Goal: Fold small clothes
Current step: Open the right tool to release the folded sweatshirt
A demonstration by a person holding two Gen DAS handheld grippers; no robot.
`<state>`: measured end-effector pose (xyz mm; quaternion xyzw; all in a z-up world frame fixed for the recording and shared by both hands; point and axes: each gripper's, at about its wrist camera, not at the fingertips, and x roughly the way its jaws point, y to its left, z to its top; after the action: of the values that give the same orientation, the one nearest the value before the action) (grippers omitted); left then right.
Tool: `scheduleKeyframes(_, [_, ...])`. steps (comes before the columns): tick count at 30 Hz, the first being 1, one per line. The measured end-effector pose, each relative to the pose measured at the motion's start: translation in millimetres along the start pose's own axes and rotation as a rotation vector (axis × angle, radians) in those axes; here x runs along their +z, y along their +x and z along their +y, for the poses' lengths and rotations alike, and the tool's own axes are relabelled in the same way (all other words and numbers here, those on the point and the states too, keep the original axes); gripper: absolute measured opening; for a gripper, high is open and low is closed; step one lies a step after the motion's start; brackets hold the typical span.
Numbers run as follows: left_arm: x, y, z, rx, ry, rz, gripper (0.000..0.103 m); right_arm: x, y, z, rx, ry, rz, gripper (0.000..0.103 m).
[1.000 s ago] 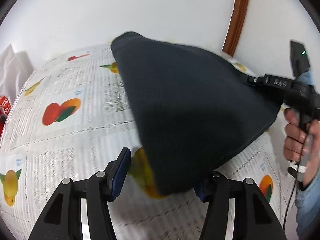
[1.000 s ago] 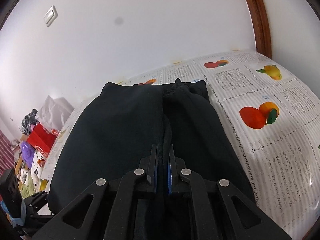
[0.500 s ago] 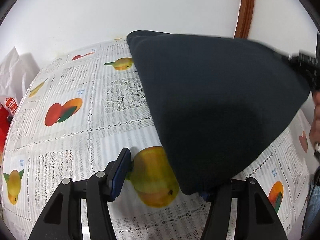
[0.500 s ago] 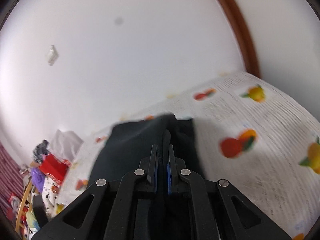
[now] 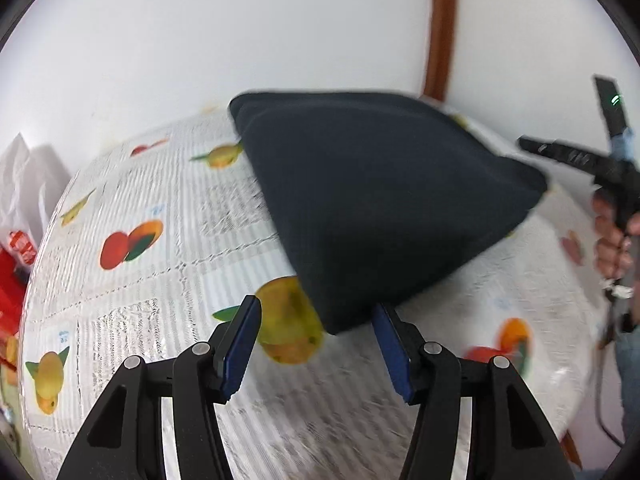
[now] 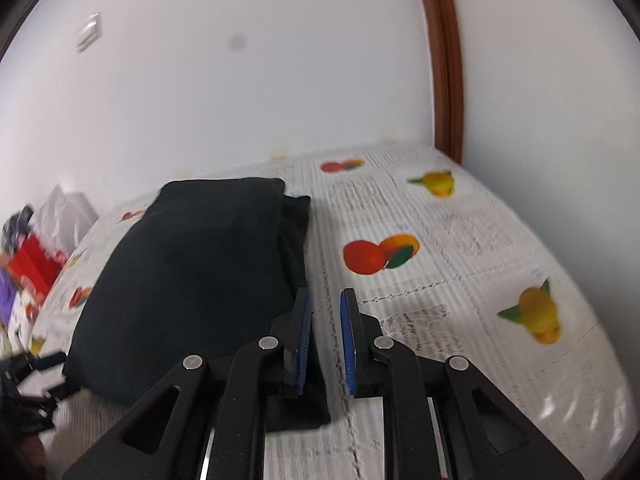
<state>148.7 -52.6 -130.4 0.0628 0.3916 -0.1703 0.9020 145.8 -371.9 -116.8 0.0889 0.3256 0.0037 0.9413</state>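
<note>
While the right gripper (image 6: 325, 336) had just been opening, its jaws stood slightly apart with nothing between them, the dark garment (image 6: 192, 272) lying folded just to its left, evidently released to settle. Left gripper (image 5: 316, 344) was parted, empty, near the garment's nearest corner. Beyond, the fruit-print tablecloth (image 6: 460, 248) ran to the table's far edge by the wall (image 6: 240, 80)

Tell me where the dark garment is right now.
The dark garment lies folded on the fruit-print tablecloth, left of the right claw in its view, its far edge toward the white wall.
</note>
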Motion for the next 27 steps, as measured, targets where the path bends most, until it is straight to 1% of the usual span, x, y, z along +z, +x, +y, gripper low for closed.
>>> scheduleKeyframes(3, [11,-8,1,-0.032,-0.025,-0.023,0.055,-12,-8,4,0.041,-0.017,0.01,0.015])
scheduleKeyframes(5, [20,-2,4,-0.018,-0.035,-0.025,0.055,-20,-6,5,0.049,-0.029,0.032,0.016])
scheduleKeyframes(7, [27,13,10,0.0,-0.051,-0.007,0.055,-33,2,4,0.004,-0.046,0.085,0.016])
scheduleKeyframes(9, [28,29,17,-0.009,-0.076,0.035,0.055,-39,3,1,0.004,-0.045,0.117,0.016])
scheduleKeyframes(11, [21,39,17,-0.023,-0.084,0.072,0.056,-36,-2,2,0.001,-0.053,0.119,0.017])
scheduleKeyframes(12, [18,48,16,-0.023,-0.08,0.106,0.057,-31,-7,3,0.001,-0.061,0.108,0.017])
scheduleKeyframes(13, [16,51,15,-0.026,-0.081,0.116,0.057,-26,-10,5,0.006,-0.061,0.095,0.019])
scheduleKeyframes(15, [15,48,13,-0.029,-0.086,0.106,0.057,-14,-11,9,0.031,-0.061,0.072,0.027])
scheduleKeyframes(16, [15,44,13,-0.036,-0.088,0.098,0.057,-8,-9,11,0.037,-0.056,0.064,0.035])
scheduleKeyframes(17, [16,41,14,-0.039,-0.089,0.089,0.057,-4,-5,12,0.044,-0.046,0.061,0.039])
scheduleKeyframes(21, [23,31,17,-0.009,-0.083,0.055,0.057,11,28,9,0.096,0.036,0.081,0.039])
scheduleKeyframes(22, [26,32,20,-0.008,-0.09,0.049,0.057,13,35,10,0.103,0.049,0.088,0.038])
scheduleKeyframes(23, [28,33,22,-0.009,-0.097,0.049,0.057,14,43,11,0.111,0.06,0.097,0.032])
scheduleKeyframes(24, [30,36,25,-0.013,-0.106,0.051,0.057,14,51,11,0.113,0.073,0.108,0.024])
scheduleKeyframes(25, [31,41,27,-0.023,-0.117,0.055,0.057,14,56,13,0.114,0.082,0.119,0.003])
scheduleKeyframes(26, [32,43,28,-0.029,-0.122,0.057,0.057,12,61,12,0.126,0.093,0.126,0.003])
scheduleKeyframes(27, [33,45,29,-0.034,-0.121,0.06,0.057,11,61,10,0.134,0.105,0.11,0.003])
